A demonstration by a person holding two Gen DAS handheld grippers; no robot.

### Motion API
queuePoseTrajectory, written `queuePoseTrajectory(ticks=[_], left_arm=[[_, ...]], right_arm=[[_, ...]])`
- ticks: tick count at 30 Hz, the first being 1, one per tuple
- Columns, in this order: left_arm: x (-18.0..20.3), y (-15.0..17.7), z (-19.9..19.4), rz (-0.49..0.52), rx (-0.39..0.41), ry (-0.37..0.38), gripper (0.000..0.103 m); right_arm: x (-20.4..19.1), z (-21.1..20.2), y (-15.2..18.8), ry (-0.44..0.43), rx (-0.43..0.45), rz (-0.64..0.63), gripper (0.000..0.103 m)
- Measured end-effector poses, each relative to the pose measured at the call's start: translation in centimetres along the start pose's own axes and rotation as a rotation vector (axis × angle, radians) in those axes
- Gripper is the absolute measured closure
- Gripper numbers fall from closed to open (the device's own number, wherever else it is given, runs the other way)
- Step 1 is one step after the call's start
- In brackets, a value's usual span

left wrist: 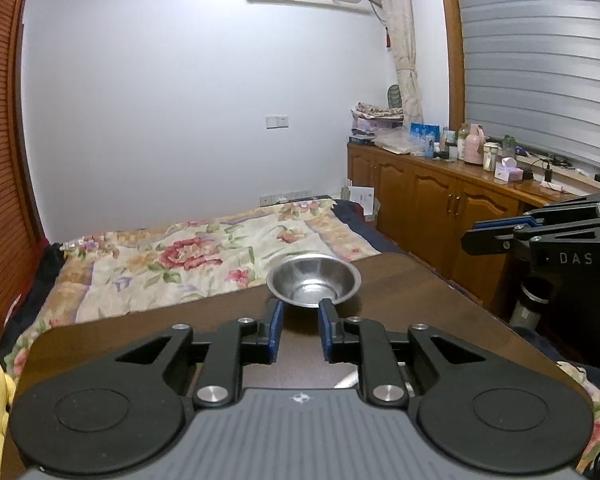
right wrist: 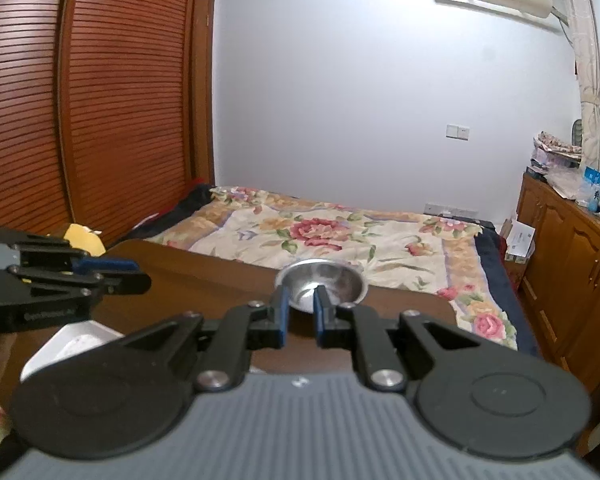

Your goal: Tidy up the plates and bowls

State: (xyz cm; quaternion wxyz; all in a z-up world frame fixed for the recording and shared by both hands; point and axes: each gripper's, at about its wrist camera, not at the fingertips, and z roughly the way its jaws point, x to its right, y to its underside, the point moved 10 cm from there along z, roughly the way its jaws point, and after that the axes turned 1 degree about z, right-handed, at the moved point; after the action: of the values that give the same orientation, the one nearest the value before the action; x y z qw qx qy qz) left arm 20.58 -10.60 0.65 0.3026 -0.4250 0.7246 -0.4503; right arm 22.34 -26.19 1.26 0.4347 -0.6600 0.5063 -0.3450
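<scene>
A steel bowl (left wrist: 313, 279) stands upright near the far edge of the dark wooden table (left wrist: 400, 292); it also shows in the right wrist view (right wrist: 324, 282). My left gripper (left wrist: 300, 312) is open and empty, its tips just short of the bowl's near rim. My right gripper (right wrist: 301, 300) is open and empty, its tips in front of the bowl's near side. A white dish (right wrist: 74, 342) lies on the table at the lower left of the right wrist view, partly hidden by the left gripper (right wrist: 112, 272).
A bed with a floral quilt (left wrist: 204, 256) lies beyond the table. A wooden cabinet (left wrist: 432, 200) with bottles and boxes runs along the right. A louvred wardrobe (right wrist: 80, 100) stands at the left. The right gripper (left wrist: 500, 232) shows at the right of the left wrist view.
</scene>
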Motion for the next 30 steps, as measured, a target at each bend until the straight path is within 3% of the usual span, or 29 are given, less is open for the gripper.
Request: queuePoseTrajectory(ticks=[3, 4, 6, 18, 30], left_arm=[[-0.7, -0.7, 1.7, -0.016, -0.013, 0.008, 0.055], [-0.9, -0.9, 2.3, -0.019, -0.015, 0.011, 0.054], [-1.3, -1.3, 3.4, -0.018, -0.021, 0.007, 0.053], [-2.6, -1.9, 10.0, 0.010, -0.078, 0.007, 0.048], [-2.8, 0.0, 17.3, -0.042, -0.208, 0.057, 0.050]], right_arm=[[1.3, 1.3, -0.4, 0.005, -0.005, -0.011, 0.086], [1.8, 1.6, -0.6, 0.011, 0.001, -0.015, 0.084], [2.6, 2.3, -0.7, 0.014, 0.010, -0.008, 0.060], [5.8, 9.9, 0.7, -0.005, -0.074, 0.041, 0.059], [7.0, 15.6, 2.5, -0.037, -0.160, 0.117, 0.059]])
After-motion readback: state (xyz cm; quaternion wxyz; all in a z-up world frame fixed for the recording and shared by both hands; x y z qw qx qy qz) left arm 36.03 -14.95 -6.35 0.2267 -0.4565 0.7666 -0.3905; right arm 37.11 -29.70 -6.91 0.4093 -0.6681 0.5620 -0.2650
